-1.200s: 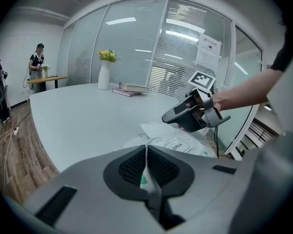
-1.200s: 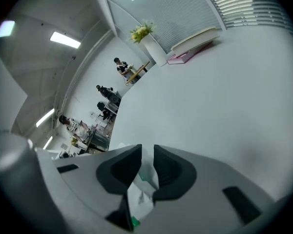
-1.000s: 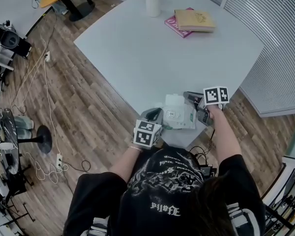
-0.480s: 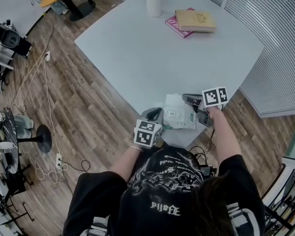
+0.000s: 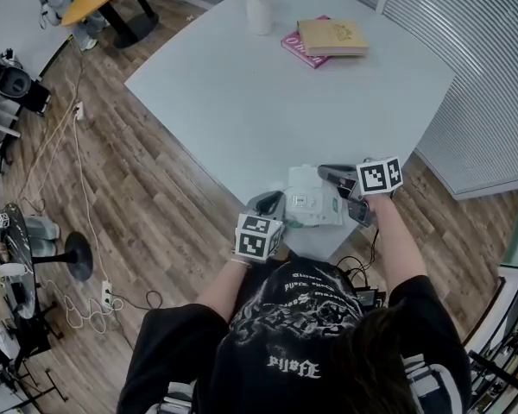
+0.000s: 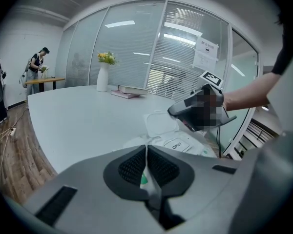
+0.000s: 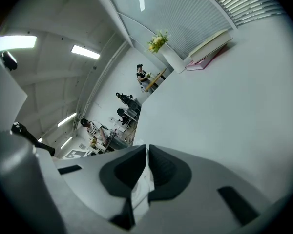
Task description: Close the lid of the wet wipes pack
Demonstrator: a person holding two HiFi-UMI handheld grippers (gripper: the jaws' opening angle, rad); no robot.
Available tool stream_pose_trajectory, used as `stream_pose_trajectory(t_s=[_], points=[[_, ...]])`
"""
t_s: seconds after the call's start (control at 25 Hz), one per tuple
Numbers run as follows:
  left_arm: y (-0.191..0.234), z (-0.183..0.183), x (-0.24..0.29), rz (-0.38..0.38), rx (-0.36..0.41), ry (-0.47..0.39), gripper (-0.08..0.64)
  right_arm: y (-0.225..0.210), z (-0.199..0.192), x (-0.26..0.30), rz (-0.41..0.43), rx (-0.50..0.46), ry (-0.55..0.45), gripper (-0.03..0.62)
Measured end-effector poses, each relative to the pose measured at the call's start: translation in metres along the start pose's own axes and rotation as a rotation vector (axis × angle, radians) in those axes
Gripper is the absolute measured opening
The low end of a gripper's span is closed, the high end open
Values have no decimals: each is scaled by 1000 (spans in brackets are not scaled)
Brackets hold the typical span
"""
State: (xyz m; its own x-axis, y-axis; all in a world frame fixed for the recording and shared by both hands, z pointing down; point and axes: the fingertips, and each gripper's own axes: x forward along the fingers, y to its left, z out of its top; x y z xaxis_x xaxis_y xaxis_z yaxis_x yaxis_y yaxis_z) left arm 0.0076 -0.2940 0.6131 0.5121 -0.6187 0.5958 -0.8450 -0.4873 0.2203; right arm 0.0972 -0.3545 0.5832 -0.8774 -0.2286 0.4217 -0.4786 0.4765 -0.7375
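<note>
The wet wipes pack [image 5: 316, 209] lies on the near corner of the table [image 5: 242, 102], its long axis running from claw to claw. The left claw [image 6: 146, 154] is pinched shut on the pack's near end seam. The lid [image 6: 159, 124] lies flipped back on the far side. The right claw [image 7: 146, 155] is closed on a thin white edge, seemingly the lid's.

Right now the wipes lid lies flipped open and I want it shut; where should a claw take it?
I'd pinch the lid by its free far rim, opposite the hinge, coming from the right of the pack. It lies flipped back and nearly flat, so that thin rim is what swings over.
</note>
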Motion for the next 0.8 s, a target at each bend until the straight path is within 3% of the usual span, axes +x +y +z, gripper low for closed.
stream_pose_trajectory(t_s=[0.24,0.44,0.6,0.8], points=[[-1,-1,-5,1,9,-3,14,19,-8,-9,35,-45,-42,21],[2,3,-14,24,-32,-34,14,32,-13,-14,5,-118,-54,31],[-1,19,-24,7,-81,-112,14,43,-21,-17,-42,-240,-37,34],[0,26,-33,3,-120,-152,15,48,-30,-18,-167,-421,4,45]])
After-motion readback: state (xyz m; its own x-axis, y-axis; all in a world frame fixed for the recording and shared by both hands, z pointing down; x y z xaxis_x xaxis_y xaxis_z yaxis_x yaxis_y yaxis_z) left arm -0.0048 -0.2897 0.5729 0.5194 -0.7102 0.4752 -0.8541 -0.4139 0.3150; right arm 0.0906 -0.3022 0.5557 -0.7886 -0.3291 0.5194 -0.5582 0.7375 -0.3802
